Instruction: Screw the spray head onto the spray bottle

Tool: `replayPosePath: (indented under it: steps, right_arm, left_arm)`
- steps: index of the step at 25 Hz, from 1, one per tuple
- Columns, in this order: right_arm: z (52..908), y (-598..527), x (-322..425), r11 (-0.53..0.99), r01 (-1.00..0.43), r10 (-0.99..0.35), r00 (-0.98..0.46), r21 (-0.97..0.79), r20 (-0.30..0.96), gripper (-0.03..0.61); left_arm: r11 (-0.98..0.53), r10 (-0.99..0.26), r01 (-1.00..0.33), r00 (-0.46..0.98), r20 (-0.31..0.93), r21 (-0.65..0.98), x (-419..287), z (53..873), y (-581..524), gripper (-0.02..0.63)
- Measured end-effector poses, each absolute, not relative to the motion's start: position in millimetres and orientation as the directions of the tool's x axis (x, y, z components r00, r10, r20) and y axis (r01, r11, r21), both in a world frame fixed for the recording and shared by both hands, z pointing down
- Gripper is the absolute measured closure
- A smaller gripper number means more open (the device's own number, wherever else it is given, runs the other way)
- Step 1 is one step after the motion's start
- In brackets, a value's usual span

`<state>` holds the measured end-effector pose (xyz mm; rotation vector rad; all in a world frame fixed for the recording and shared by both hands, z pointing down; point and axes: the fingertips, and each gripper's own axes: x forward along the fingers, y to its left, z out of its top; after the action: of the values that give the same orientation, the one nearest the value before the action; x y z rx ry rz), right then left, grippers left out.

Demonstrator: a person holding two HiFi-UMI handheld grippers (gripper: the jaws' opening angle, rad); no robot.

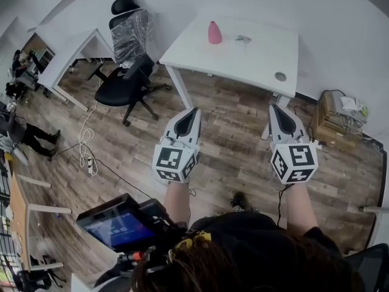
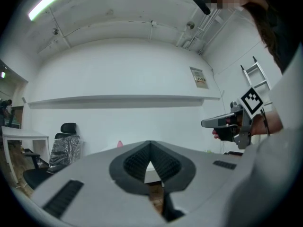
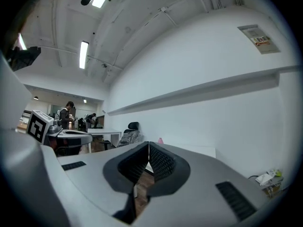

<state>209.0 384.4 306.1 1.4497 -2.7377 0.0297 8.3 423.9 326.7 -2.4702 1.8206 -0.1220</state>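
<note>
head view: left gripper (image 1: 195, 110) and right gripper (image 1: 274, 107) are hovering over the floor (image 1: 231, 129), jaws pressed together on nothing, while the pink spray bottle (image 1: 214, 33) is standing and the spray head (image 1: 243, 39) is lying near it on the white table (image 1: 261, 62), well apart from both. left gripper view: pads are meeting, the bottle is showing as a tiny speck, the head too small to find. right gripper view: jaws likewise closed and empty; i am judging that arriving unopened risks knocking the upright bottle over.
</note>
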Motion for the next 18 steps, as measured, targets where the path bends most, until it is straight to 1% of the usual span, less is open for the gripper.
replayPosePath:
  steps: [7,12,18]
  right_arm:
    - [307.8,312.8,207.2,0.601,-0.799,-0.797,-0.601,-0.021,0.053,0.571]
    - [320.9,275.5,195.7,0.615,-0.787,-0.784,-0.617,-0.050,0.070,0.571]
    - [325.7,227.5,172.7,0.592,-0.805,-0.800,-0.594,-0.050,0.084,0.571]
  left_arm:
    - [-0.254,-0.967,-0.961,0.254,0.017,-0.105,8.4,321.1,361.9,0.612]
    - [-0.231,-0.973,-0.967,0.228,0.042,-0.106,-4.0,330.5,330.4,0.612]
    - [-0.260,-0.965,-0.959,0.255,0.056,-0.113,-29.3,332.9,276.6,0.612]
